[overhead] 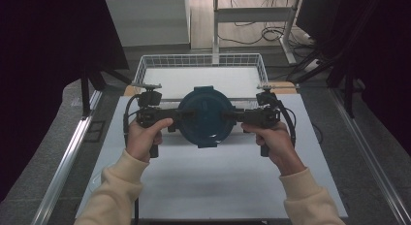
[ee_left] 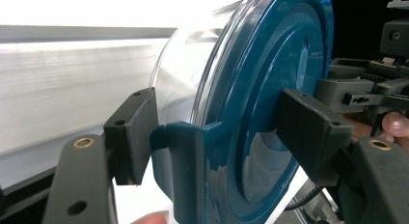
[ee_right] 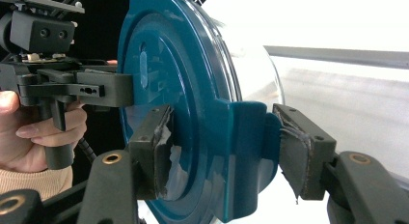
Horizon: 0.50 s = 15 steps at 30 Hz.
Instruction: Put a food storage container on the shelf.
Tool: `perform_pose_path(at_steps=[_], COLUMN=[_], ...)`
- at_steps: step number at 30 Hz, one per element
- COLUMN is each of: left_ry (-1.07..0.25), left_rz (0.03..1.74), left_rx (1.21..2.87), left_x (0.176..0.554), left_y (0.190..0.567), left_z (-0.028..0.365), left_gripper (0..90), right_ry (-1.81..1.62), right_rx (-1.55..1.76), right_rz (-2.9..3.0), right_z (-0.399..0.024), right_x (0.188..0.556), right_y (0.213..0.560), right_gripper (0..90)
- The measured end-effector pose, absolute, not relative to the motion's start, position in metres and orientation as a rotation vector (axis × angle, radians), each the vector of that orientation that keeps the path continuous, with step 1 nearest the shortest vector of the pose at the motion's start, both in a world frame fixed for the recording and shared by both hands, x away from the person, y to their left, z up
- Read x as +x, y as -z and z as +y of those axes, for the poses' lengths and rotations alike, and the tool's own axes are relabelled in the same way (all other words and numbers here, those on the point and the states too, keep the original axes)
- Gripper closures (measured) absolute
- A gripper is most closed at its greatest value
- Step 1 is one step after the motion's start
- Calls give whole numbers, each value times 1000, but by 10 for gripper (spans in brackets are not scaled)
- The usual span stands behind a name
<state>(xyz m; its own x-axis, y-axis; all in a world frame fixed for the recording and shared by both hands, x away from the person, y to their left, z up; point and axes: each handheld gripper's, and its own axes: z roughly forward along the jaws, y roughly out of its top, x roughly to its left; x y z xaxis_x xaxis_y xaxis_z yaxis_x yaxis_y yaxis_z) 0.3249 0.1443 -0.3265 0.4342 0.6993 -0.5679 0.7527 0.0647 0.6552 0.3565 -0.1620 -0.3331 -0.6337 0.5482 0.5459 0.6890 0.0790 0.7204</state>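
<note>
A round container with a dark teal lid [overhead: 203,119] and a clear body is held above the white table between both grippers. My left gripper [overhead: 180,115] is shut on the lid's left side latch [ee_left: 185,156], one pad behind the latch and the other on the lid's face [ee_left: 270,89]. From the opposite side, my right gripper [overhead: 229,115] is shut on the right latch [ee_right: 246,137] in the same way. The clear body [ee_right: 253,55] points away from the person. In the left gripper view the container is seen edge-on, its clear body [ee_left: 185,55] to the left.
A white wire basket [overhead: 201,60] stands at the far edge of the table [overhead: 218,186], just behind the held container. Dark curtains and metal frame rails flank the table on both sides. Cables lie on the floor beyond.
</note>
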Motion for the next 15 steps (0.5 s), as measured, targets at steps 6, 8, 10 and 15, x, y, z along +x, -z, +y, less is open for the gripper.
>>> perform_pose_path(at_steps=[6, 8, 10, 15], left_ry=[45, 40, 37, 45], left_rz=[1288, 1286, 1285, 1290], left_rx=[1649, 1653, 1648, 1645], left_x=[330, 331, 333, 340], left_y=[318, 315, 312, 309], left_z=[146, 146, 146, 144], left_gripper=[321, 322, 323, 323], right_ry=[1597, 1598, 1598, 1595], right_rx=[-1266, -1264, -1261, -1264], right_rz=[-2195, -2192, -2191, -2189], right_z=[-161, -160, -161, -162], right_x=[364, 366, 369, 374], right_y=[329, 326, 324, 320], right_gripper=[420, 421, 421, 421])
